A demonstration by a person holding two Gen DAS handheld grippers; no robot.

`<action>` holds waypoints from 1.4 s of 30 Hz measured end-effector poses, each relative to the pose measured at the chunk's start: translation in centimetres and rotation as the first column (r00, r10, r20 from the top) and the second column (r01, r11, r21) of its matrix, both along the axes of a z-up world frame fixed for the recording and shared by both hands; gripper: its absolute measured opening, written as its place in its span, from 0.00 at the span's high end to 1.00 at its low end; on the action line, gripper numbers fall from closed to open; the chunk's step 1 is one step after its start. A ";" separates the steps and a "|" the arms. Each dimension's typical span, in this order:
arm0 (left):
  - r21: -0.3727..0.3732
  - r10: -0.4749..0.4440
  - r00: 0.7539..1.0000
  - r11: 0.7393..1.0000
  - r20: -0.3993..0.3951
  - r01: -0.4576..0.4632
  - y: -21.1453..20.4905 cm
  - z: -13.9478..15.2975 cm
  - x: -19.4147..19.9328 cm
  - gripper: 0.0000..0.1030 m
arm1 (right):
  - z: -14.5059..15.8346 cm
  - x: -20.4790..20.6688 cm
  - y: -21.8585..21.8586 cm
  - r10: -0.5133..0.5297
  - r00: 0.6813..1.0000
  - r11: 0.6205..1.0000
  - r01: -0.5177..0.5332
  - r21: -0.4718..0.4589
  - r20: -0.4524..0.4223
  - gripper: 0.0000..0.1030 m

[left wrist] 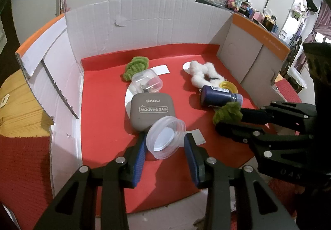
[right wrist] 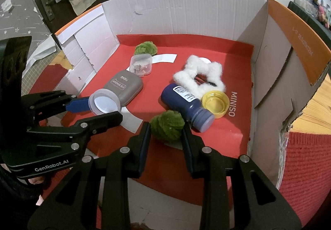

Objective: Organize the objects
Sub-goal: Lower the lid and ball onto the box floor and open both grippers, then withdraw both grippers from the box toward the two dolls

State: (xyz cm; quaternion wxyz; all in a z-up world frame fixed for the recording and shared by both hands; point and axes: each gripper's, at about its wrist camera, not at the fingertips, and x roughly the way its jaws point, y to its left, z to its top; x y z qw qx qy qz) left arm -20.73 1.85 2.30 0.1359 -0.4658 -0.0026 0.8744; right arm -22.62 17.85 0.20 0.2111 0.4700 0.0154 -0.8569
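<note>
My left gripper is shut on a clear round plastic tub, held tilted just above the red floor of a cardboard box. In the right wrist view the same tub sits between the left gripper's fingers. My right gripper is shut on a fuzzy green ball, low over the red floor's front edge. Lying in the box are a grey eye shadow case, a small clear square box, another green fuzzy piece, a white fluffy ring, a blue bottle on its side and its yellow cap.
White cardboard walls close the box at the back and both sides, with orange-edged flaps. White paper labels lie on the red floor. Outside are a wooden table and red knitted cloth. A hand grips the left gripper's handle.
</note>
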 end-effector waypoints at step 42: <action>0.004 0.039 0.997 0.999 -0.068 -0.039 -0.4 2.1 3.0 0.37 | 2.4 4.0 -0.3 0.013 0.997 1.000 -0.013 0.007 -0.082 0.32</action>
